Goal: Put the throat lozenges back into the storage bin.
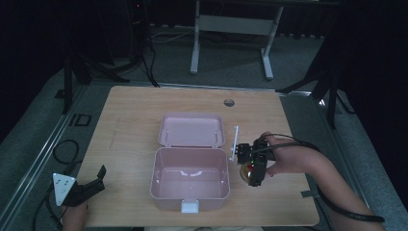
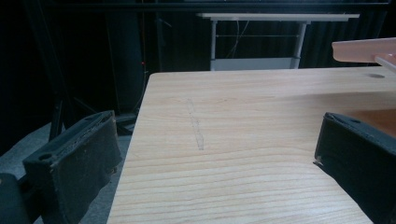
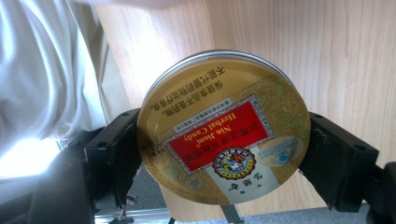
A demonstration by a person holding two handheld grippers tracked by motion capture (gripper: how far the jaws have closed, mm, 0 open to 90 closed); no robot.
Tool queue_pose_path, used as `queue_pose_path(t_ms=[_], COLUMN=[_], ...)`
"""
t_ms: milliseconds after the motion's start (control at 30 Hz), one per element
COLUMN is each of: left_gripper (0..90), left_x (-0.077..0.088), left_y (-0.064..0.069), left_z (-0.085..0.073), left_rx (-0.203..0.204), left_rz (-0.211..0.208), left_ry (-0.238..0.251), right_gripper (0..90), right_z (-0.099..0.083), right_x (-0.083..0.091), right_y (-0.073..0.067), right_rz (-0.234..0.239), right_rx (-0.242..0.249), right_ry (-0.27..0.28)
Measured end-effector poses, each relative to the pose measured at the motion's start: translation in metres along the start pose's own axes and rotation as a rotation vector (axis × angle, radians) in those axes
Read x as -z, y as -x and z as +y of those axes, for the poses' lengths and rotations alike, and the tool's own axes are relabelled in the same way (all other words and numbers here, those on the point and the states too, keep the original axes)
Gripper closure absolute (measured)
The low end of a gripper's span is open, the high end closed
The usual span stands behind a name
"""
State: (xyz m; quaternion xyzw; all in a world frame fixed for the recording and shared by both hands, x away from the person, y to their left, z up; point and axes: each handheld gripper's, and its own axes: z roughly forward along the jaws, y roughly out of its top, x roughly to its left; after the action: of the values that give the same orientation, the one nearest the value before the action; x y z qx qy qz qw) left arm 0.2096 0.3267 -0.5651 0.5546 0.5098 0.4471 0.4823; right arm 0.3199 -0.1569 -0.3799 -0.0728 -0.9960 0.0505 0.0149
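Note:
A round gold candy tin [image 3: 223,127] with a red label sits between the two black jaws of my right gripper [image 3: 219,154], which is shut on its rim. From above, that gripper [image 1: 253,166] hangs just right of the open pink lunch box [image 1: 189,179], with the tin [image 1: 247,169] partly hidden under it. The box's lid [image 1: 191,130] lies flat behind the box. My left gripper [image 1: 91,185] rests near the table's front left corner, jaws wide apart and nothing between them. Its pads [image 2: 77,158] frame bare wood.
A white stick-like piece [image 1: 234,143] lies right of the lid. A round cable hole [image 1: 229,102] sits near the table's far edge. A white desk frame [image 1: 231,33] stands beyond the table. A pale cloth [image 3: 46,70] hangs at the left of the right gripper view.

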Motion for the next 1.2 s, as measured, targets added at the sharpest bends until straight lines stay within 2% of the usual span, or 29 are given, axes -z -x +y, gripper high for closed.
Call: queue_pose_path(t_ms=[267, 400, 467, 633, 800, 933, 1200], left_gripper=[0.4, 0.4, 0.4, 0.4, 0.4, 0.4, 0.4], left_x=[0.000, 0.000, 0.000, 0.000, 0.000, 0.000, 0.000], left_y=[0.000, 0.000, 0.000, 0.000, 0.000, 0.000, 0.000], left_z=[0.000, 0.000, 0.000, 0.000, 0.000, 0.000, 0.000], left_rx=[0.003, 0.003, 0.005, 0.004, 0.005, 0.006, 0.006], left_rz=[-0.004, -0.006, -0.008, -0.008, -0.010, -0.012, -0.017], left_ry=[0.002, 0.002, 0.002, 0.002, 0.003, 0.002, 0.002], right_gripper=[19.9, 19.9, 19.9, 19.9, 19.9, 19.9, 19.9], right_z=[0.032, 0.045, 0.058, 0.077, 0.090, 0.094, 0.099], right_x=[0.013, 0.015, 0.016, 0.016, 0.010, 0.002, -0.022], right_y=[-0.011, -0.015, -0.019, -0.026, -0.029, -0.029, -0.023], right_rz=[0.008, 0.007, 0.009, 0.008, -0.002, -0.044, -0.036], right_rx=[0.060, 0.076, 0.108, 0.147, 0.176, 0.206, 0.221], right_ry=[0.026, 0.025, 0.031, 0.042, 0.051, 0.083, 0.069])
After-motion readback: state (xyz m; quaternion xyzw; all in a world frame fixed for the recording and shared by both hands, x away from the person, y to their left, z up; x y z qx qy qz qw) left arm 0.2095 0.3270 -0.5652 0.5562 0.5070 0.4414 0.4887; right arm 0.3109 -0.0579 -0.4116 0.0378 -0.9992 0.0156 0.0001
